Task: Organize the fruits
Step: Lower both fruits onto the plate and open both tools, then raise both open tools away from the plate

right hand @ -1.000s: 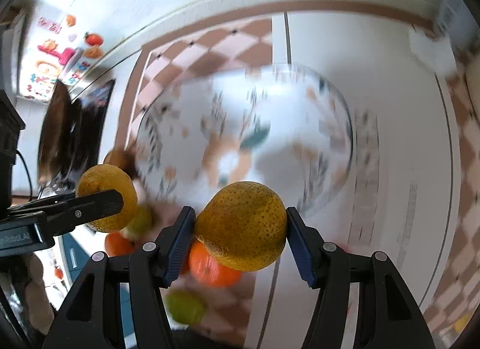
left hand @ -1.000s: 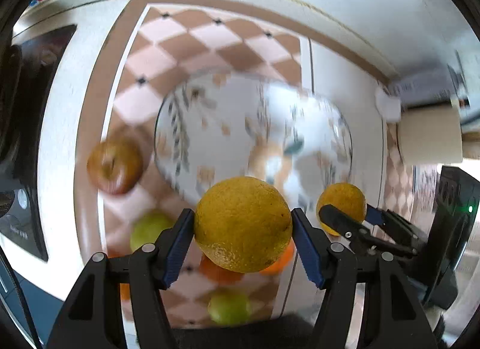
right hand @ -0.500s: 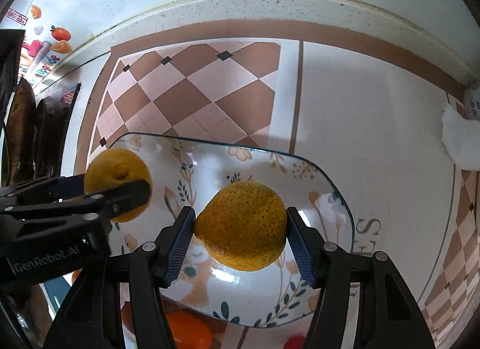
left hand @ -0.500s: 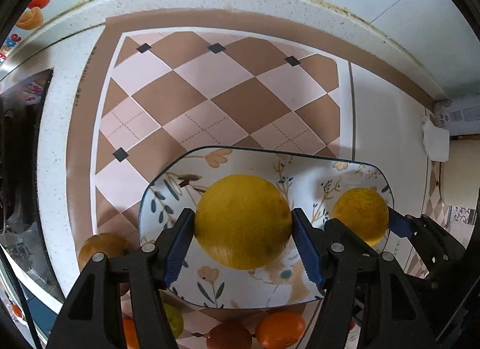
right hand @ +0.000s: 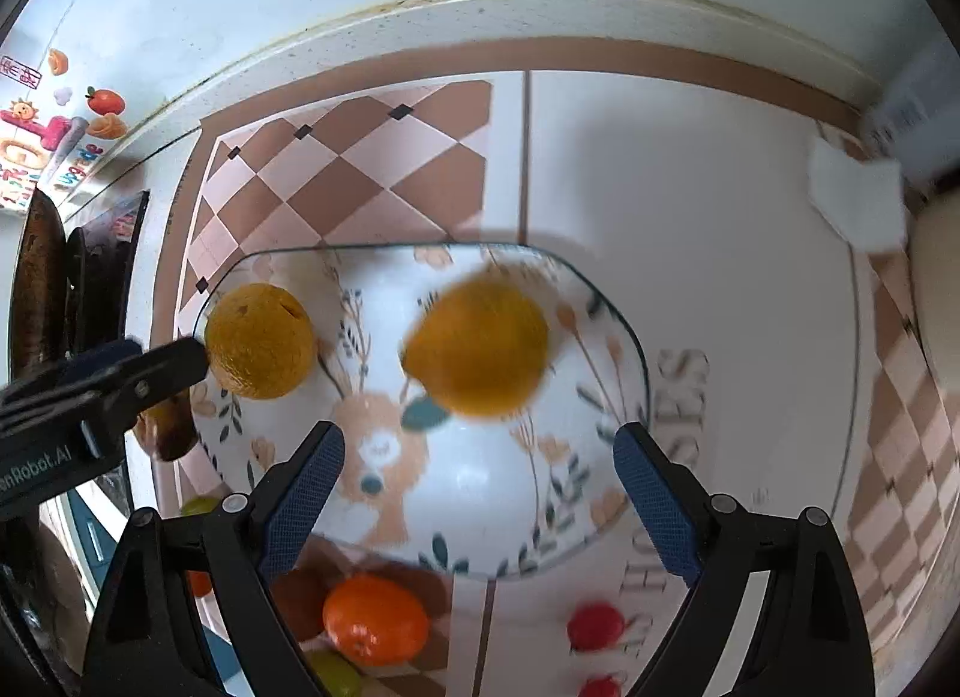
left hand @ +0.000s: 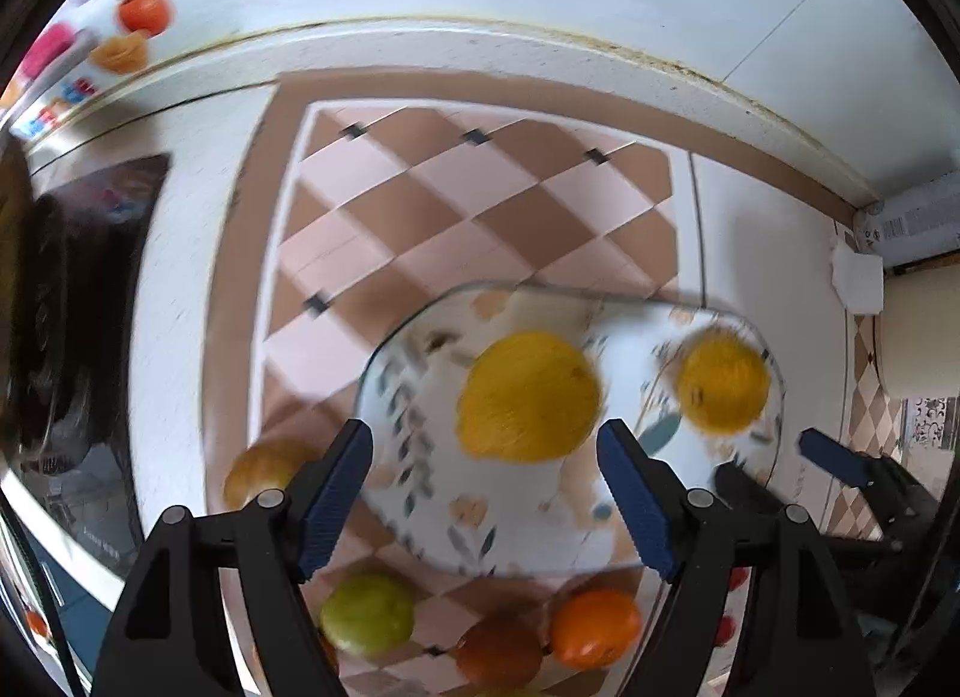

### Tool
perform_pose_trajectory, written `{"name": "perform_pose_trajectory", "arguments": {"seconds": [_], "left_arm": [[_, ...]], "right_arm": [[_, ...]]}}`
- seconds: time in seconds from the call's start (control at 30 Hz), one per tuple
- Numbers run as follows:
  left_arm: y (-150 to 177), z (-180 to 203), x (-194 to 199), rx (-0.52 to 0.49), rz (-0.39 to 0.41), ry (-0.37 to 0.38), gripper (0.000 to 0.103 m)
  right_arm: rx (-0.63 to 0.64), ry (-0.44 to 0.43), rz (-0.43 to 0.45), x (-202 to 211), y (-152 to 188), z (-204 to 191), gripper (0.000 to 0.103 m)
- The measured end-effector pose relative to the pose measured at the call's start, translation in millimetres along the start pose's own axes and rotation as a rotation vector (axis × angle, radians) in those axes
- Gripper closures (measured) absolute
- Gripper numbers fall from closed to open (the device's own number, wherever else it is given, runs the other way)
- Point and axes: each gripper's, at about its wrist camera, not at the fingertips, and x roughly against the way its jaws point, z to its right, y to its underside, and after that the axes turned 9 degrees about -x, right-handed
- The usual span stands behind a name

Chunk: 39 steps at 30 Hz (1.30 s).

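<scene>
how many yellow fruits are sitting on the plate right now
2. One yellow fruit lies just ahead of the open left gripper, toward the floral plate's left side; the other lies ahead of the open right gripper. None looks hidden.

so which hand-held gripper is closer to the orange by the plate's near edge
Left, as far as these views show. The orange lies just inside the left hand-held gripper, beside its right finger. In the right hand-held gripper view it lies low on the left, off that gripper's left finger.
</scene>
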Motion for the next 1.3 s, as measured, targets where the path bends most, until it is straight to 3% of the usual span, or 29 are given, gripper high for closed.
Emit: {"name": "perform_pose_trajectory", "arguments": {"seconds": [0.3,0.8,1.07,1.3], "left_arm": [[63.1,-6.2,40.0,0.004,0.106,-0.103,0.027],[131.3,16.9,141.0,-0.047,0.321,-0.154,0.027],[156.6,29.9,178.8,-0.075,0.425,-0.181,0.027],[163.7,29.9,181.4,-0.064,0.435,-0.173,0.027]], "right_arm": [[-0.015,0.041,0.116,51.3,61.3,-3.2,0.010],[-0.004,0.024,0.285,150.6,143.8,-11.2,0.010],[0.005,0.019,0.361,188.5,171.1,-13.9,0.010],[0.000,-0.016,0.359,192.2,176.8,-13.3,0.010]]}}
